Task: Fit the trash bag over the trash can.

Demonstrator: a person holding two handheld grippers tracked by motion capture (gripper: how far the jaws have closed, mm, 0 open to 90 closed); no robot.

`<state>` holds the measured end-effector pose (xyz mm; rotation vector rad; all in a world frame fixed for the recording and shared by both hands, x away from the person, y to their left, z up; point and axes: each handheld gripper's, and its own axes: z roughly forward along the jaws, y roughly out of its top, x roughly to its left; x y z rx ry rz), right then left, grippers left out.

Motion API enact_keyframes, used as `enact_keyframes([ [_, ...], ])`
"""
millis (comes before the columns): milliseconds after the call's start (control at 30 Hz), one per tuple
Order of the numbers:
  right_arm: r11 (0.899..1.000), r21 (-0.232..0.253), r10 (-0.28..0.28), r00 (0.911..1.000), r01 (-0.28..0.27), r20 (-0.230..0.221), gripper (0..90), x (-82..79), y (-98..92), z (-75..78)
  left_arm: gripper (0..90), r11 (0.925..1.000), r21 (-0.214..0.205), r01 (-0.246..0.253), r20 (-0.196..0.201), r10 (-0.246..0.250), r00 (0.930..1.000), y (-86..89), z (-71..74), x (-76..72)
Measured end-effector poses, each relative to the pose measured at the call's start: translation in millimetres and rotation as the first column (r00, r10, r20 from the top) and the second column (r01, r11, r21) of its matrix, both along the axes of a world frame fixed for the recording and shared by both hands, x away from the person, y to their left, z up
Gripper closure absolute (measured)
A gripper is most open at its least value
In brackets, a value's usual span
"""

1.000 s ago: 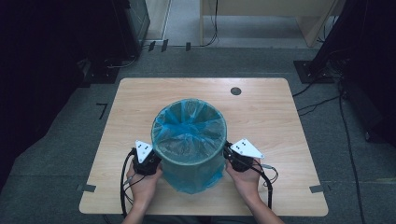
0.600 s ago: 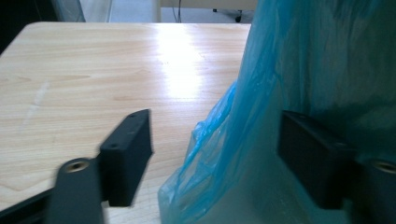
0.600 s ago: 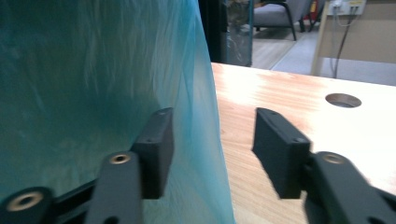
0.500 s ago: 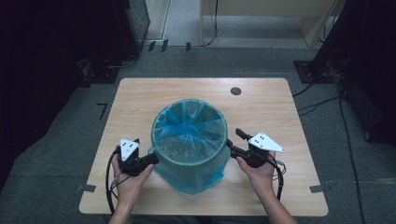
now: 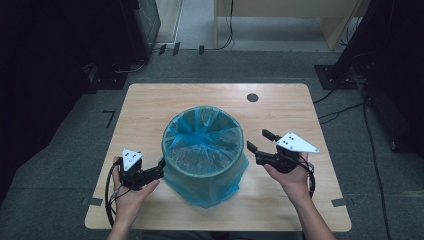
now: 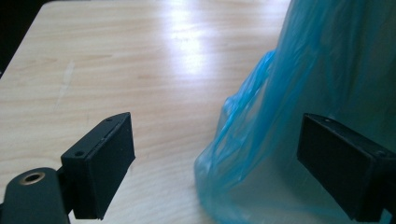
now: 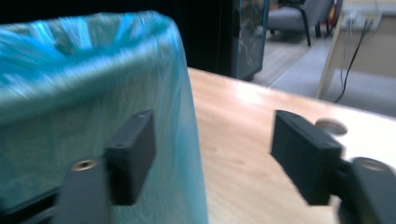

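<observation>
Looked like a lab or test room — bare wooden table [image 5: 150, 105] stood on grey carpet [image 5: 60, 170], tape marks [image 5: 109, 118] stuck to the floor at left, cables [image 5: 345, 107] trailed far right, dark equipment racks [image 5: 142, 25] stood far left — an office chair [image 7: 299, 16] sat beyond.

The right tool [image 7: 212, 163] stands with its two black jaws apart and nothing between the pads; the jaws have just been opening. The left-hand jaw overlaps the side of a round bin lined with a translucent blue plastic bag [image 7: 70, 88], whose film folds over the rim; whether the jaw touches the bag cannot be told. The bin is blurred. It stands on a light wooden table [image 7: 243, 126]. Beside the right-hand jaw a small round grey disc [image 7: 330, 125] is set in the table top. Beyond the table: a dark cabinet [image 7: 250, 32], a grey chair [image 7: 294, 16], and black cables [image 7: 350, 60] hanging down to the grey floor [image 7: 369, 91].
</observation>
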<state>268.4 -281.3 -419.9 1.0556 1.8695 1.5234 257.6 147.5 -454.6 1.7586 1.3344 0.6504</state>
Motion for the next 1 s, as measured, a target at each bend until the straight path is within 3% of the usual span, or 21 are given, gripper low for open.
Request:
enact_keyframes([
  [133, 0.998, 0.011, 0.055, 0.9962, -0.056, 0.067, 50.2, -2.9, -8.7, 15.8, 10.6, 0.9999, 0.012, -0.005, -0.024, 0.005, 0.9997, 10.4, -6.7, -3.8],
  [233, 0.993, 0.021, 0.111, 0.9886, -0.114, 0.101, 58.8, -1.6, -13.5, 22.6, 10.6, 0.9997, 0.018, -0.014, -0.034, 0.015, 0.9993, 16.9, -9.9, -5.7],
  [400, 0.976, -0.065, 0.216, 0.965, -0.209, 0.148, 66.8, 0.9, -10.1, 32.1, 10.6, 0.9994, 0.033, -0.014, -0.048, 0.015, 0.9987, 25.0, -16.0, -9.4],
  [533, 0.946, -0.126, 0.319, 0.9297, -0.299, 0.185, 77.7, 2.8, -5.1, 42.6, 10.7, 0.9991, 0.04, -0.014, -0.069, 0.016, 0.9975, 32.1, -20.6, -9.0],
  [667, 0.909, -0.178, 0.41, 0.8871, -0.378, 0.212, 90.0, 3.1, 0.6, 55.8, 10.7, 0.9982, 0.058, -0.012, -0.089, 0.017, 0.9959, 38.7, -25.6, -9.7],
  [767, 0.882, -0.222, 0.461, 0.8591, -0.415, 0.223, 90.0, 1.9, 8.5, 65.1, 10.7, 0.9972, 0.073, -0.01, -0.101, 0.018, 0.9947, 40.4, -30.3, -8.8],
  [833, 0.855, -0.268, 0.504, 0.8313, -0.443, 0.234, 90.0, 0.6, 17.1, 70.9, 10.8, 0.9971, 0.076, -0.007, -0.106, 0.015, 0.9943, 39.3, -32.7, -7.8],
  [900, 0.834, -0.295, 0.536, 0.8105, -0.466, 0.236, 90.0, -0.7, 24.8, 75.4, 10.8, 0.9967, 0.081, 0.008, -0.118, 0.002, 0.993, 38.7, -35.2, -7.2],
  [1000, 0.788, -0.34, 0.598, 0.7691, -0.512, 0.227, 90.0, -1.9, 38.7, 83.7, 10.8, 0.9954, 0.093, 0.025, -0.148, -0.011, 0.989, 38.7, -40.9, -6.2],
])
